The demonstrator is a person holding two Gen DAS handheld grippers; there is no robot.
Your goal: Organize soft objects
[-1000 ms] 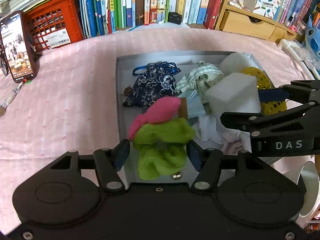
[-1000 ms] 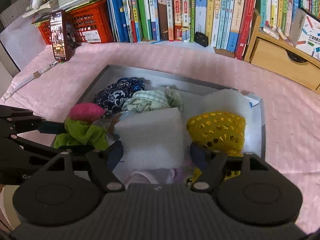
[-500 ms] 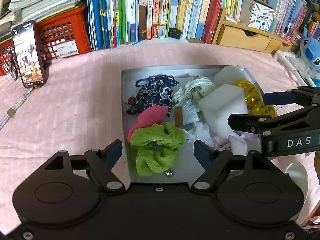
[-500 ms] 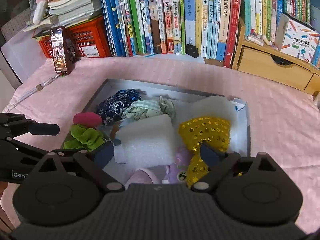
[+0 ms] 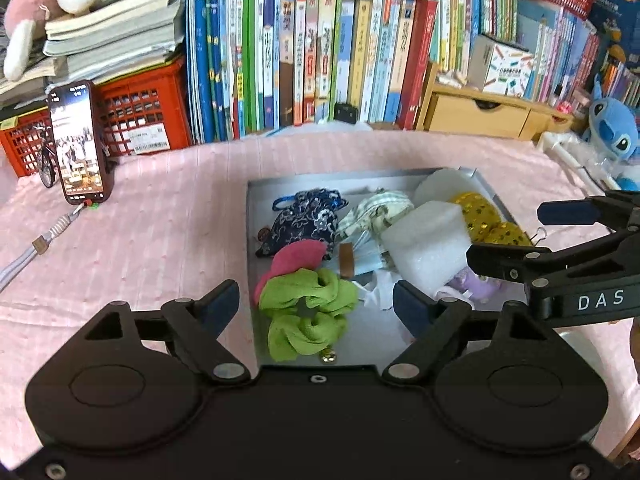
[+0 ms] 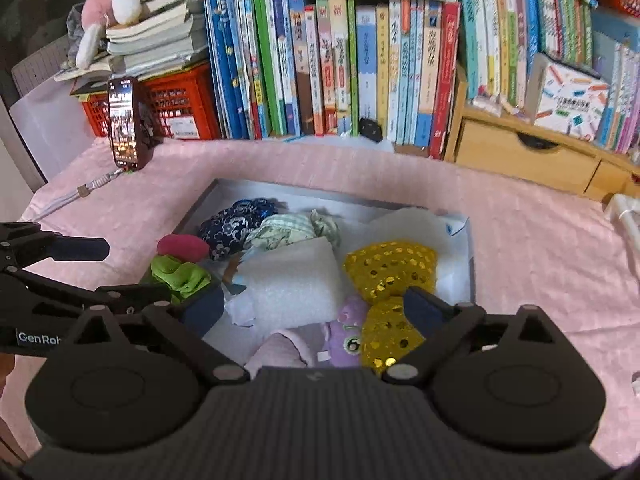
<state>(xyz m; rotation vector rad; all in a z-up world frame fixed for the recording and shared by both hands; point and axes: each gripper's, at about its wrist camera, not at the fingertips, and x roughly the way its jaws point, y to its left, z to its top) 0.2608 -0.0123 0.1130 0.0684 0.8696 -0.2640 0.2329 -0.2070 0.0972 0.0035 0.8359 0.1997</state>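
I see both grippers, left (image 5: pixel 316 306) and right (image 6: pixel 314 308), with jaws just opened wide and holding nothing. The green scrunchie (image 5: pixel 306 312) and white foam block (image 6: pixel 292 284) lie in the grey tray (image 5: pixel 250 240); contact with neighbouring items looks likely.

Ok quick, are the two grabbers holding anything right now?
Left gripper: open, jaws just opened wider, holding nothing; green scrunchie lies loose in the tray.
Right gripper: open, jaws just opened wider, holding nothing; foam block lies free.
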